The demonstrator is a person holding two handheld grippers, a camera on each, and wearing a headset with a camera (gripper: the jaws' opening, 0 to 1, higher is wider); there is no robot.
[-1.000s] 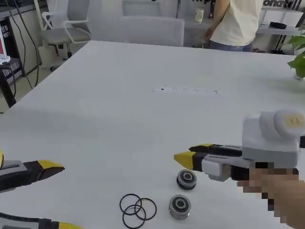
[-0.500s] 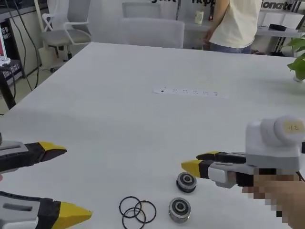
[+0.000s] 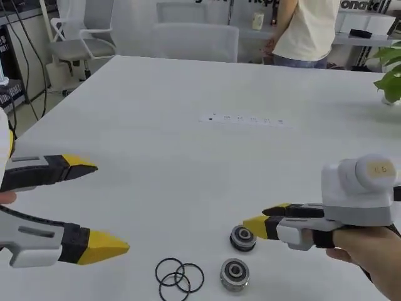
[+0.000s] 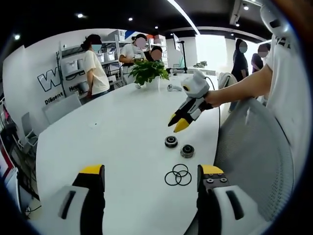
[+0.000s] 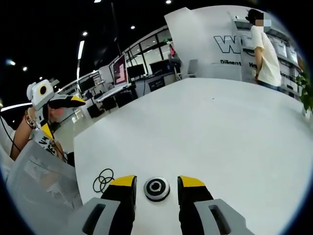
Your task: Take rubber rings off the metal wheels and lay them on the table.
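Left tongs [image 3: 109, 207] have risen from the lower left corner, jaws spread wide, holding nothing. Right tongs [image 3: 255, 219] sit lower right, tips just beside one metal wheel [image 3: 243, 237]. A second wheel [image 3: 235, 274] and three overlapping rubber rings [image 3: 180, 278] lie bottom centre on the white surface [image 3: 188, 157]. An office chair [image 3: 81, 37] and a person [image 3: 307, 28] stand beyond its far edge.

Left gripper view: the rubber rings [image 4: 177, 175] lie ahead between the released jaws, with a potted plant [image 4: 146, 71] at upper centre.

Right gripper view: the metal wheel [image 5: 156, 187] lies between the parted jaws, clear of both, and monitors [image 5: 120, 68] stand at upper left.
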